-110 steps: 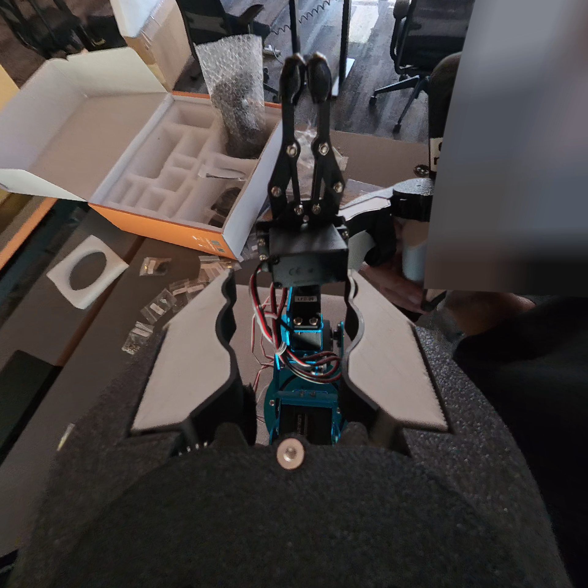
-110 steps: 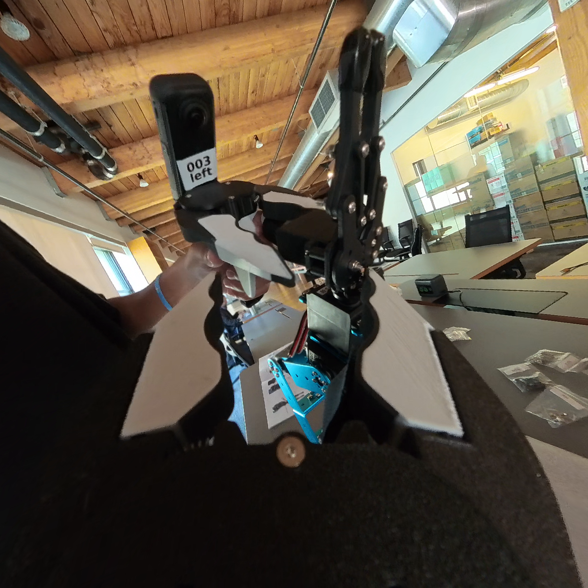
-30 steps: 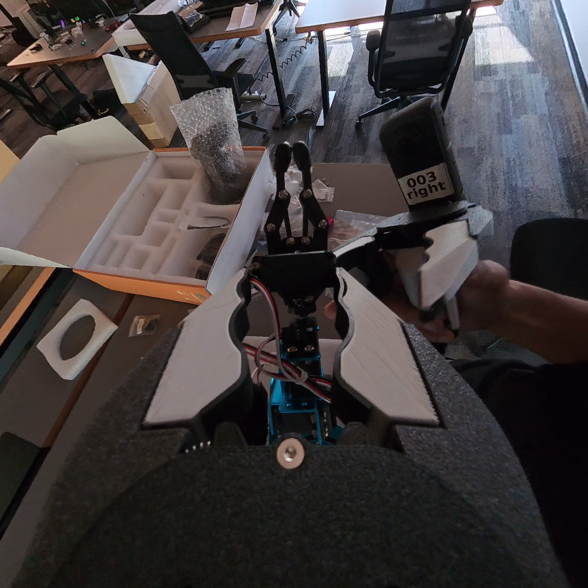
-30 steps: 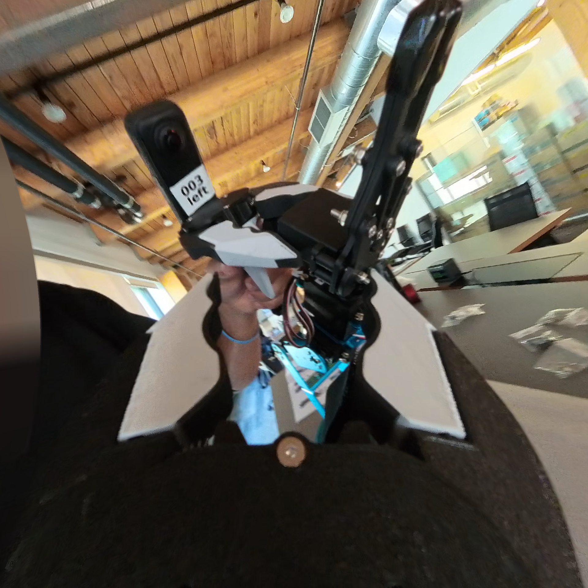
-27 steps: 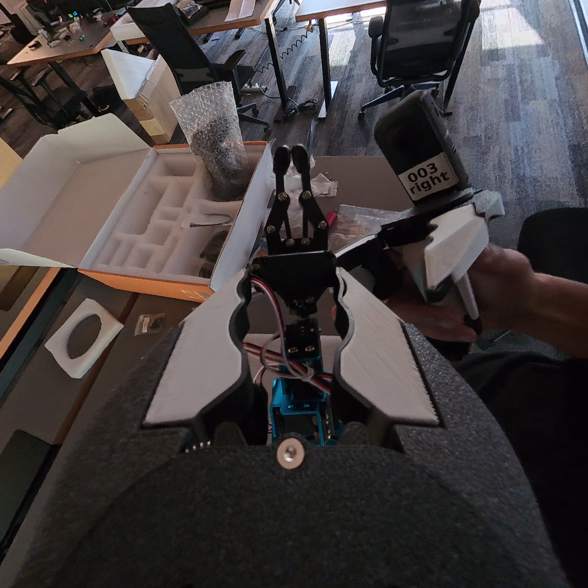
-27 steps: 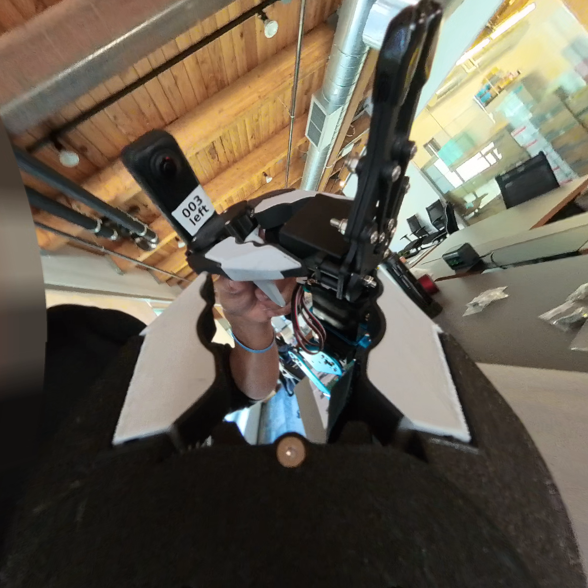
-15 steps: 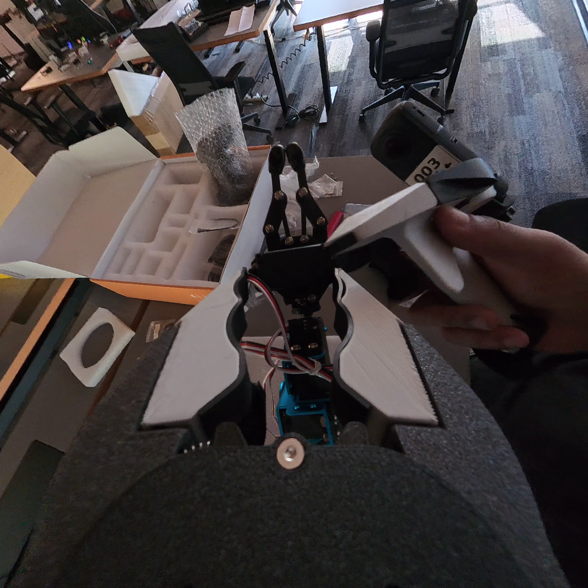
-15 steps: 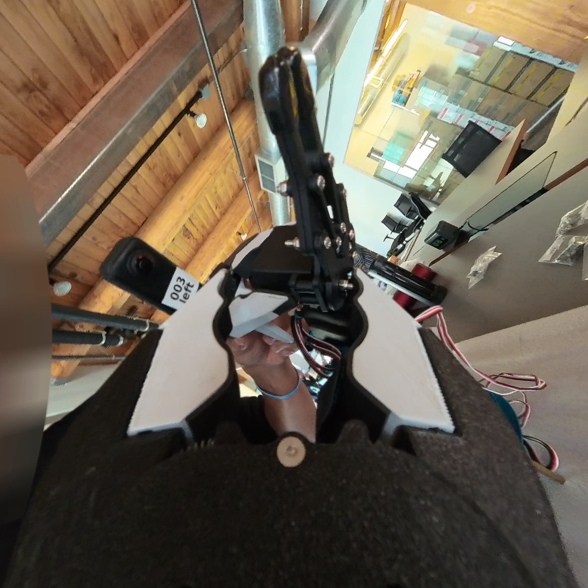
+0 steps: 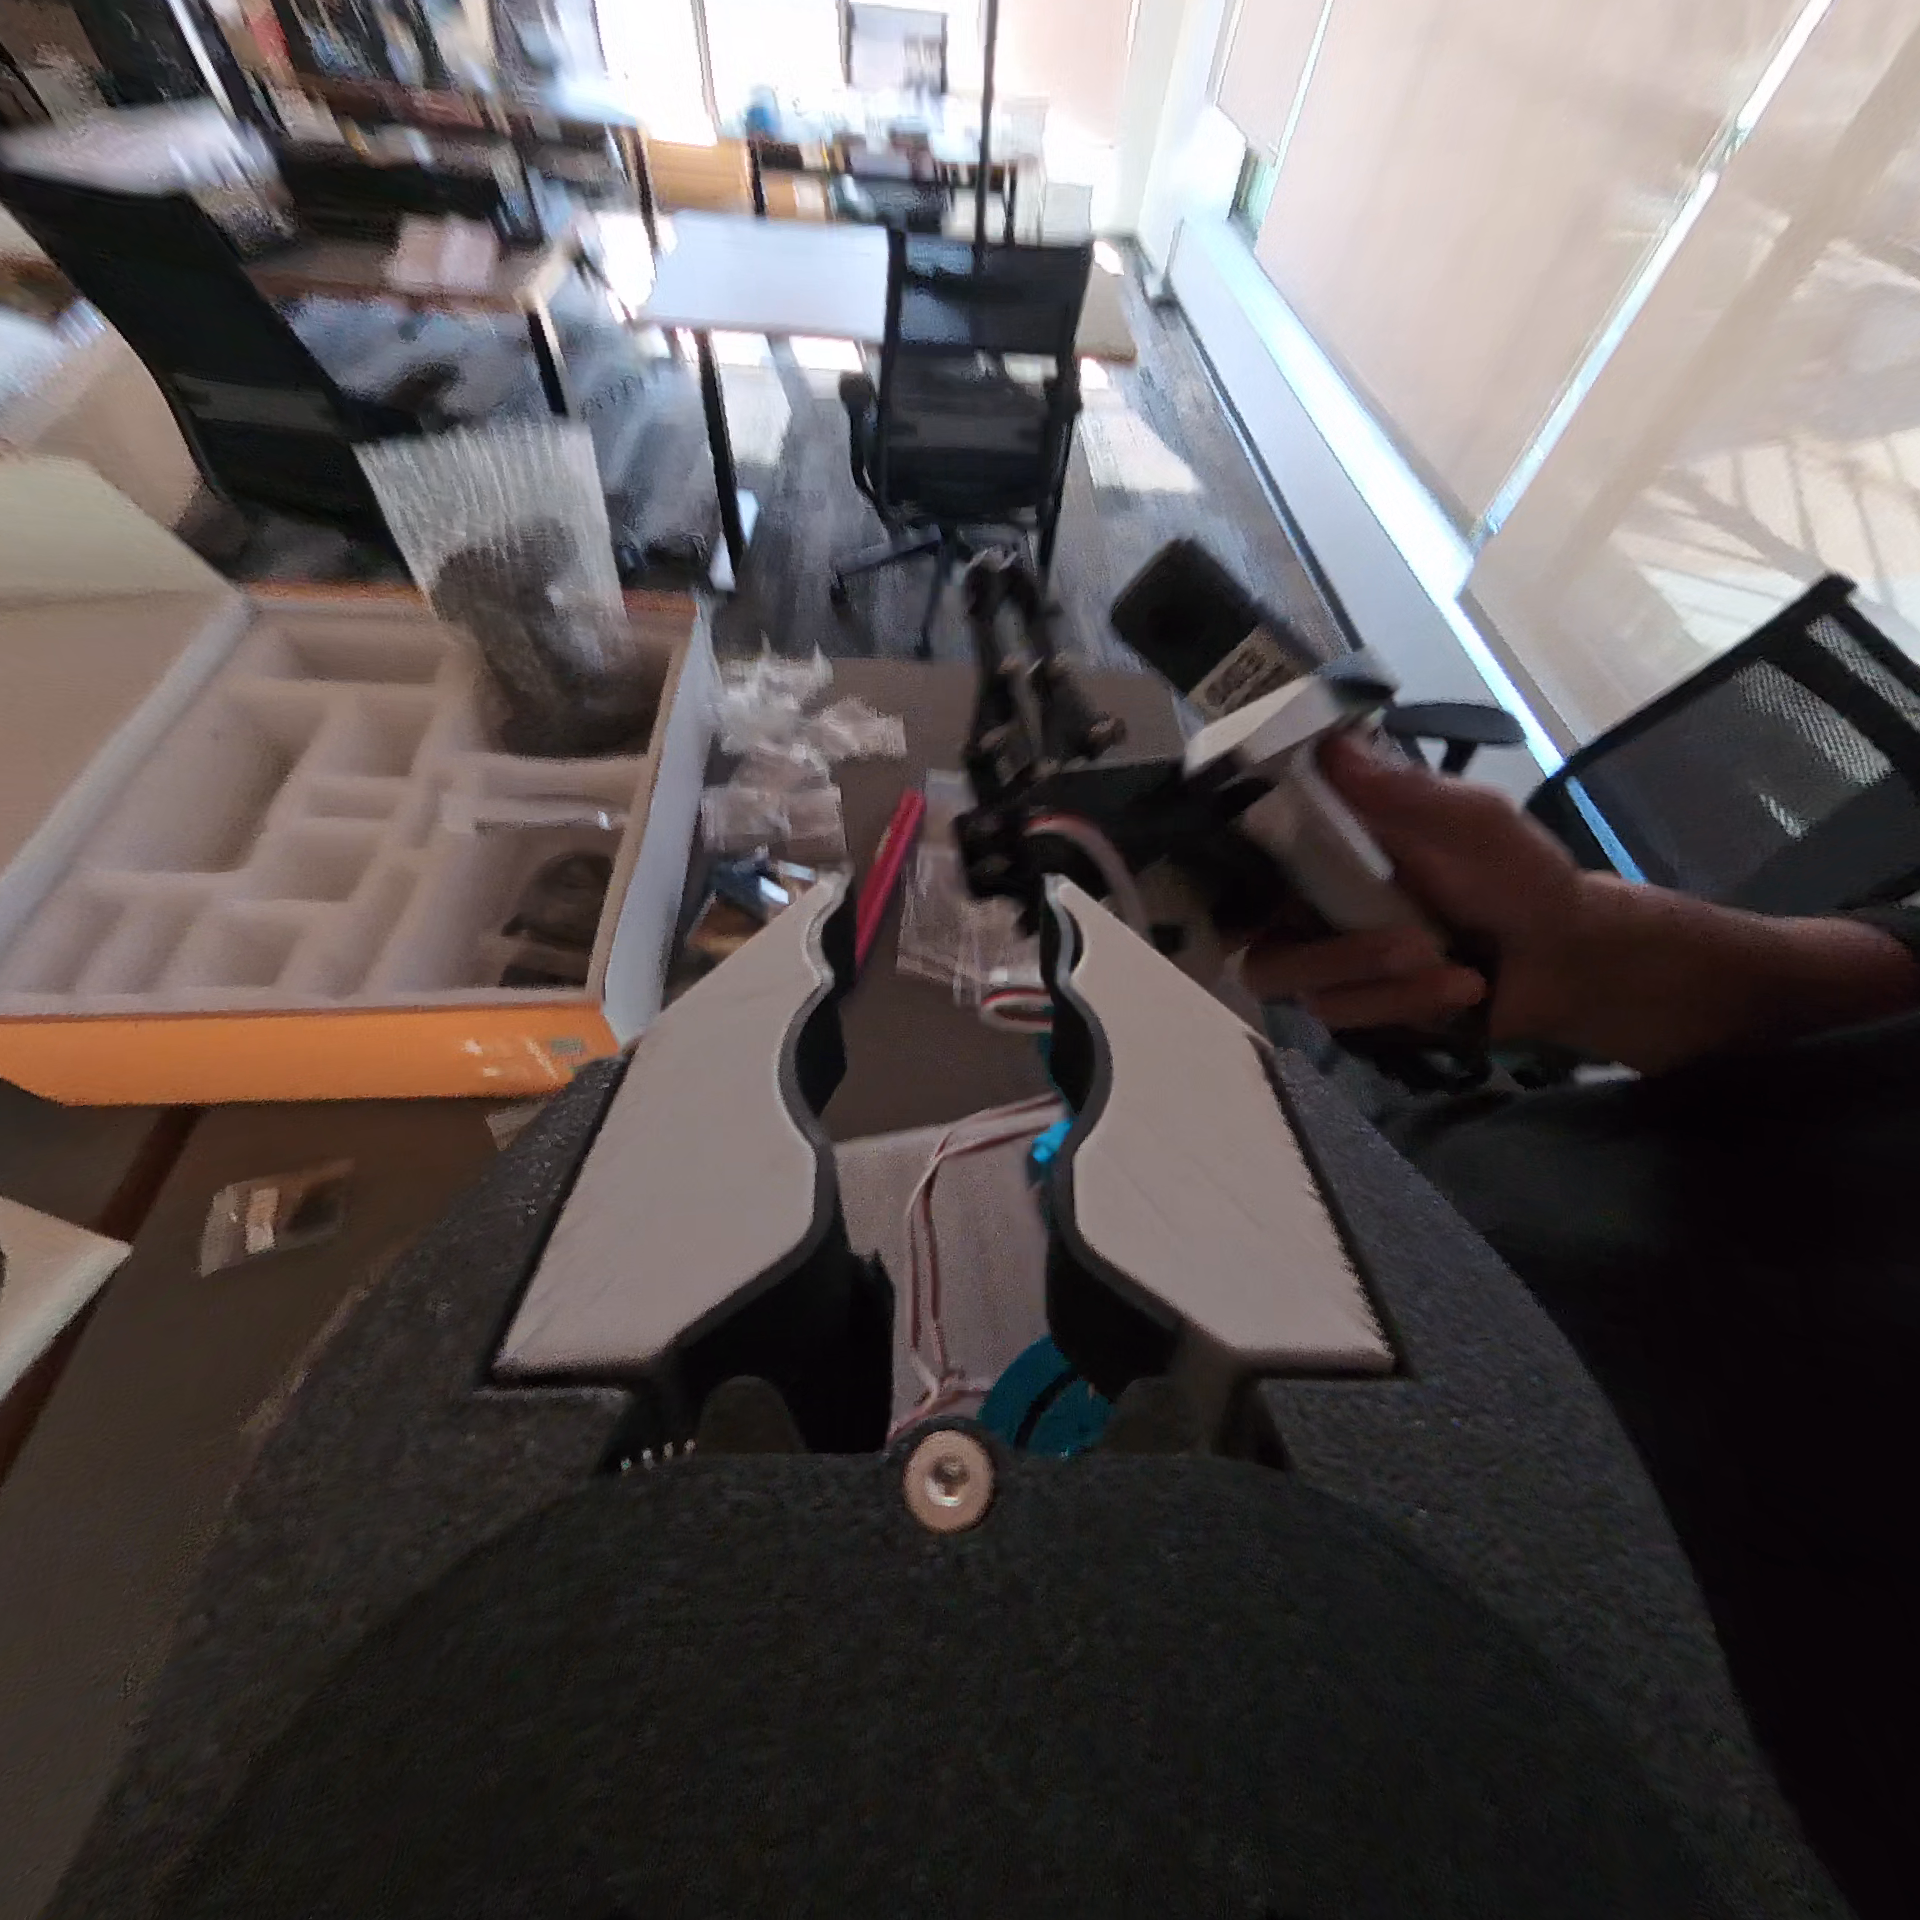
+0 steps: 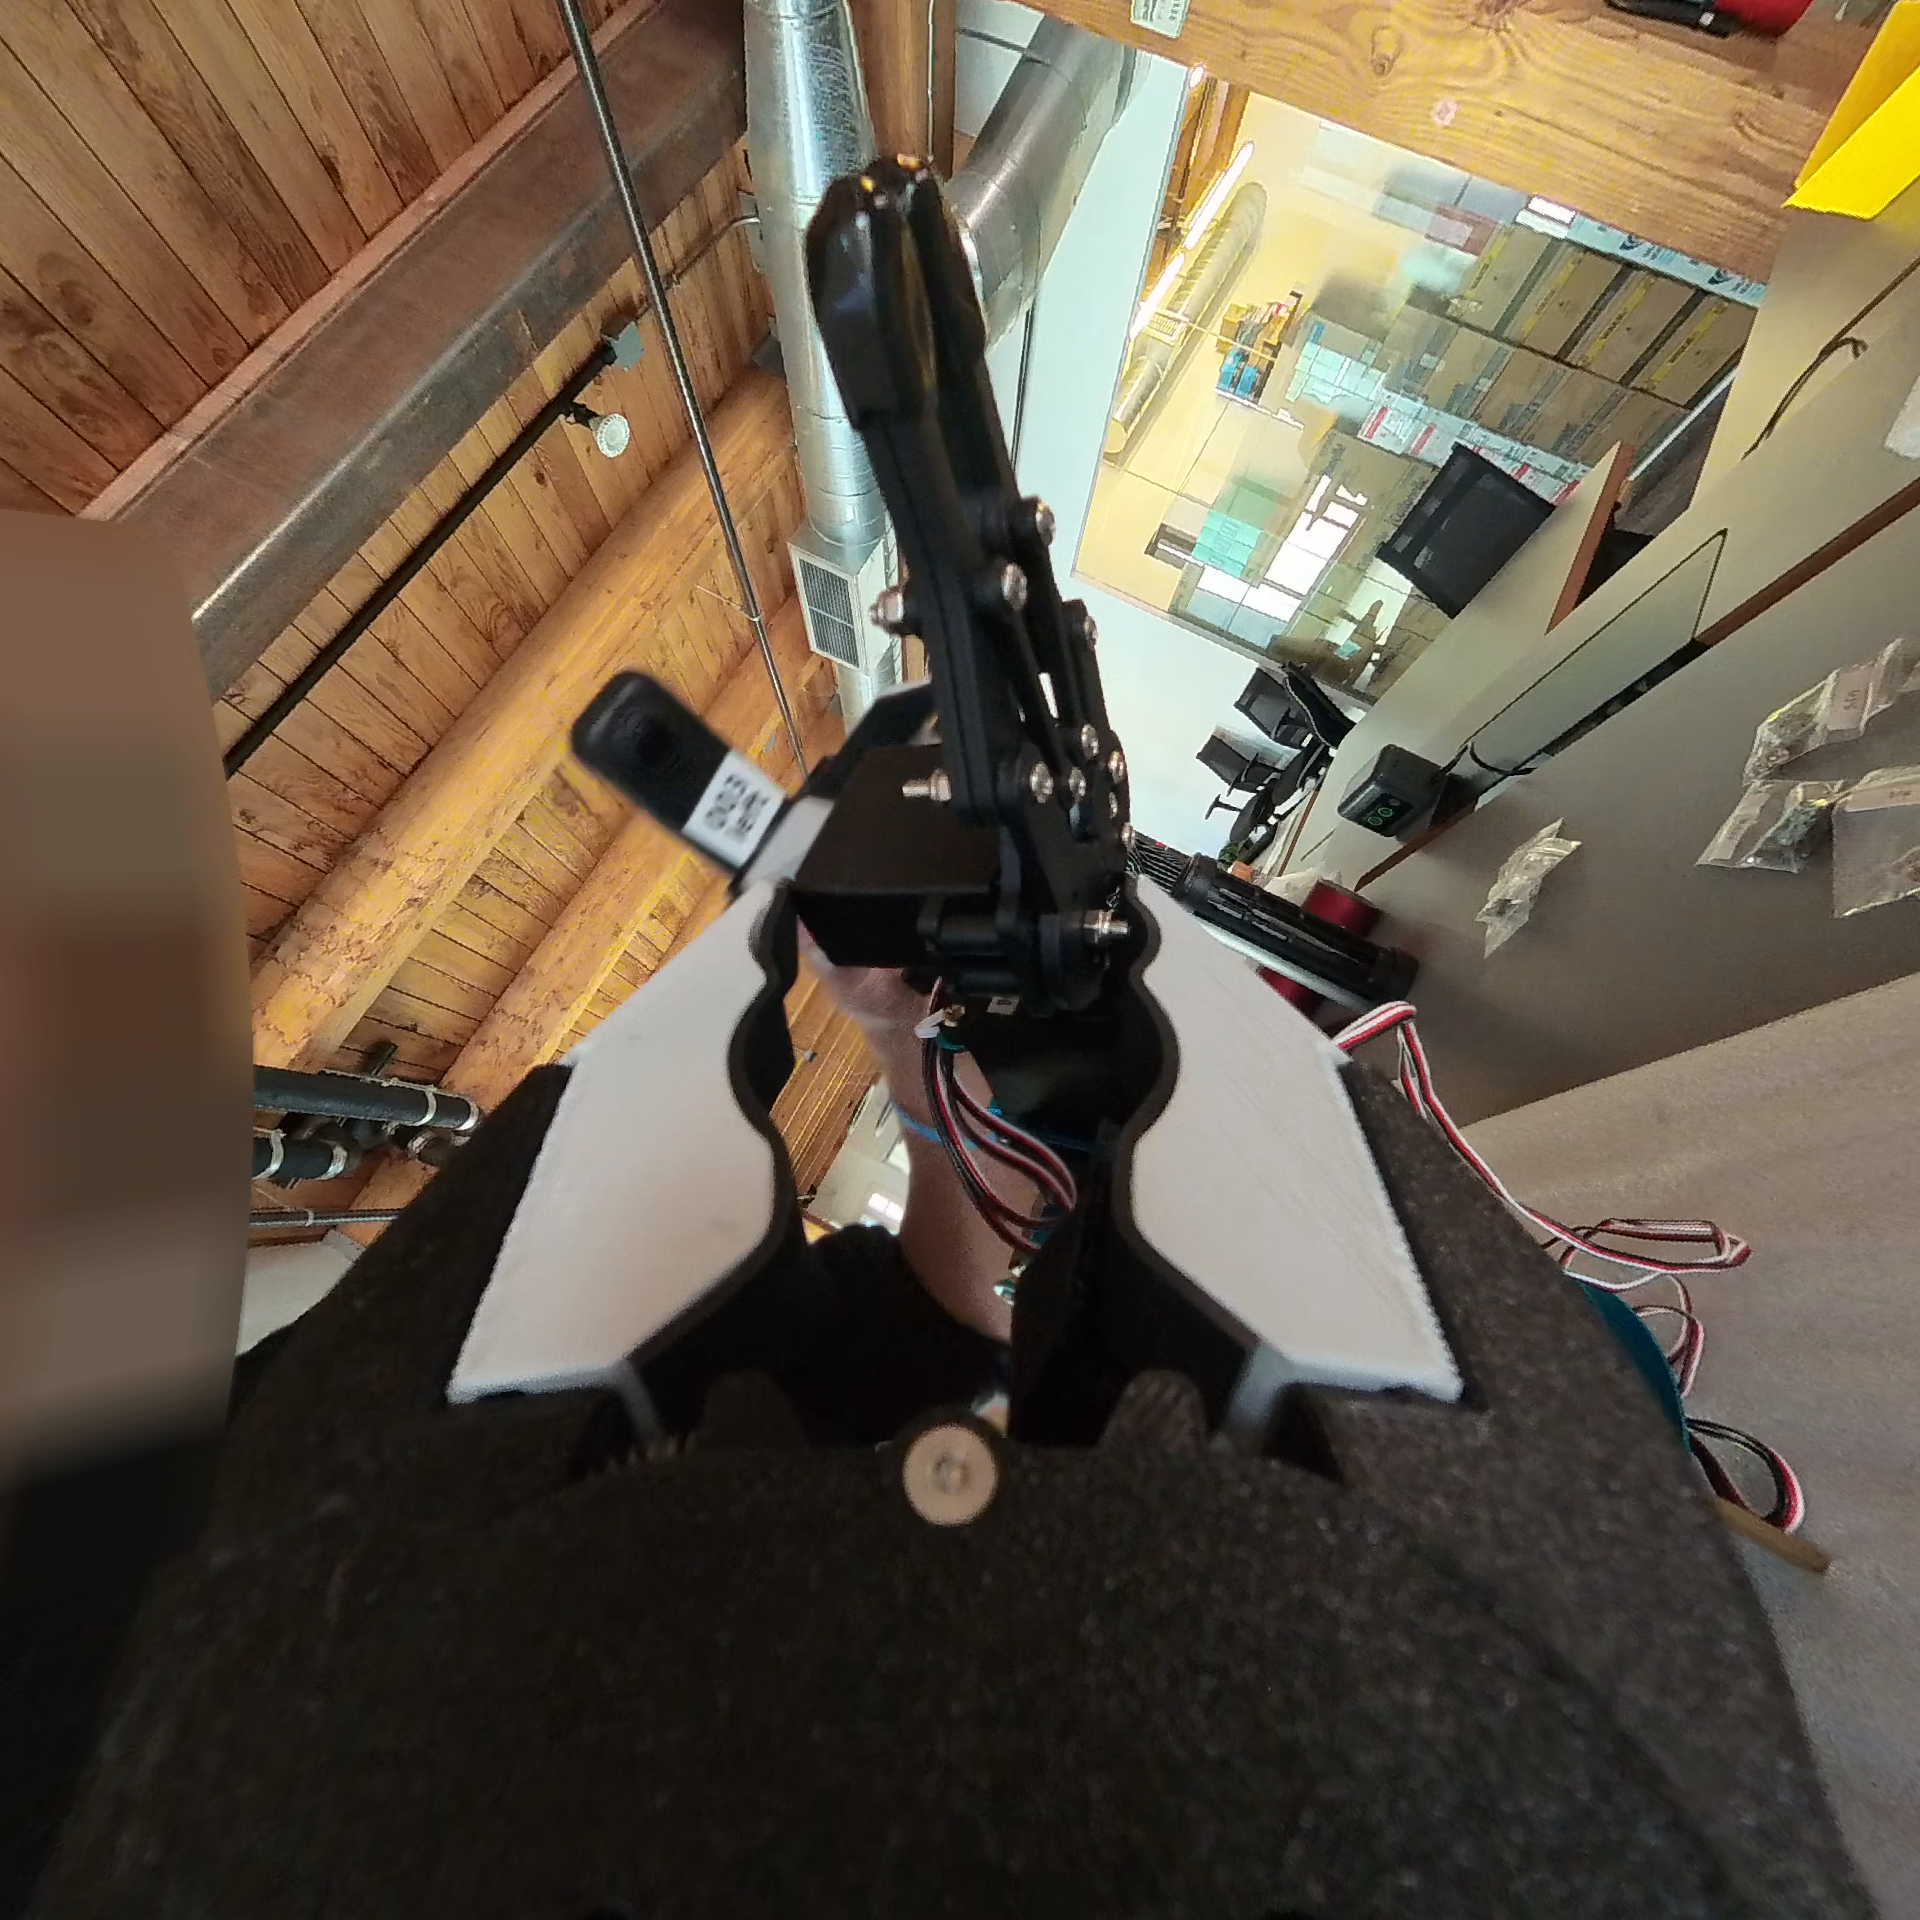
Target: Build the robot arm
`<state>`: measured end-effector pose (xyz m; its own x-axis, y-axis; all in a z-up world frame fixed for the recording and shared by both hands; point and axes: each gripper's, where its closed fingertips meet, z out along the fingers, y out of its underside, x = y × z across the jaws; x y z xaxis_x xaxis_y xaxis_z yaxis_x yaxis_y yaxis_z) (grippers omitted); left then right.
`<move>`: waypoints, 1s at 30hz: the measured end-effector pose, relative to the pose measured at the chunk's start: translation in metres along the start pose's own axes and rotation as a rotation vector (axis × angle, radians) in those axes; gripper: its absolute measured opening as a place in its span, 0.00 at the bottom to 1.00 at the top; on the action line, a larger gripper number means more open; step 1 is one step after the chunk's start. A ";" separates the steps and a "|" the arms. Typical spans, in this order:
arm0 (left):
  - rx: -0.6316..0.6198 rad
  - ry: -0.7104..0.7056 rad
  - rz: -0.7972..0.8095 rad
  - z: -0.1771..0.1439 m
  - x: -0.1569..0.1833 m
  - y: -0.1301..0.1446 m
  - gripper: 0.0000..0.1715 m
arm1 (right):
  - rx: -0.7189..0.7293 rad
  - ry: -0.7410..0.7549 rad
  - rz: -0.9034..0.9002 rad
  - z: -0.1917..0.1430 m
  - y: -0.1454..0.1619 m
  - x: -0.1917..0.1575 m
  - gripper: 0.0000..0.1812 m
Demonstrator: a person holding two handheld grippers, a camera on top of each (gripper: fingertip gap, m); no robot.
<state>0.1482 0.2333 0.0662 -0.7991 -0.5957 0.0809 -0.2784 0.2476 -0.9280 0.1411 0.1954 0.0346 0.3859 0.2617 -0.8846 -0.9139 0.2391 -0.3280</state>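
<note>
A small robot arm with a black claw (image 9: 1013, 665) and a black servo block is held up over the table. My right gripper (image 10: 951, 914) is shut on the servo block (image 10: 894, 883), and the claw (image 10: 914, 364) points up toward the ceiling. In the left wrist view, a hand (image 9: 1455, 862) holds the right gripper's white handle (image 9: 1299, 790). My left gripper (image 9: 945, 904) is open. Only the table, red-and-white wires (image 9: 935, 1195) and a blue metal part (image 9: 1023, 1397) show between its fingers. The arm sits just right of its right finger. The left wrist view is blurred.
An orange-and-white box with foam compartments (image 9: 260, 831) lies at left, with a bubble-wrap roll (image 9: 520, 582) in it. Small plastic bags (image 9: 790, 717) and a red tool (image 9: 888, 862) lie ahead. Office chairs (image 9: 966, 374) stand beyond. More bags (image 10: 1787, 810) lie on the grey table. The left gripper's tips are roughly 6 cm from the right gripper's.
The robot arm has left the gap between my left fingers and now sits to their right, held by the right gripper alone. The left view has swung upward. The right gripper has tilted slightly.
</note>
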 end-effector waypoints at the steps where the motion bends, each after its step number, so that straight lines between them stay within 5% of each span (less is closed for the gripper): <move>1: -0.051 0.032 -0.030 0.004 -0.010 0.008 0.21 | 0.003 -0.001 -0.001 0.000 0.000 0.000 0.33; 4: -0.131 0.311 -0.147 0.022 0.004 0.018 0.20 | 0.002 -0.006 -0.002 0.001 0.001 0.000 0.34; 9: -0.252 0.499 -0.198 0.043 0.014 0.032 0.25 | 0.009 0.000 -0.004 0.003 0.001 0.000 0.34; 21: -0.314 0.526 -0.029 0.058 0.011 0.037 0.31 | 0.023 0.016 0.001 0.004 -0.002 0.003 0.34; 30: -0.223 0.412 0.181 0.062 0.005 0.035 0.34 | 0.004 0.019 0.004 0.009 0.000 0.002 0.34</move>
<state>0.1675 0.1910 0.0119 -0.9766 -0.1882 0.1040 -0.1867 0.5030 -0.8439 0.1427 0.2040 0.0357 0.3798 0.2446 -0.8921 -0.9150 0.2415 -0.3233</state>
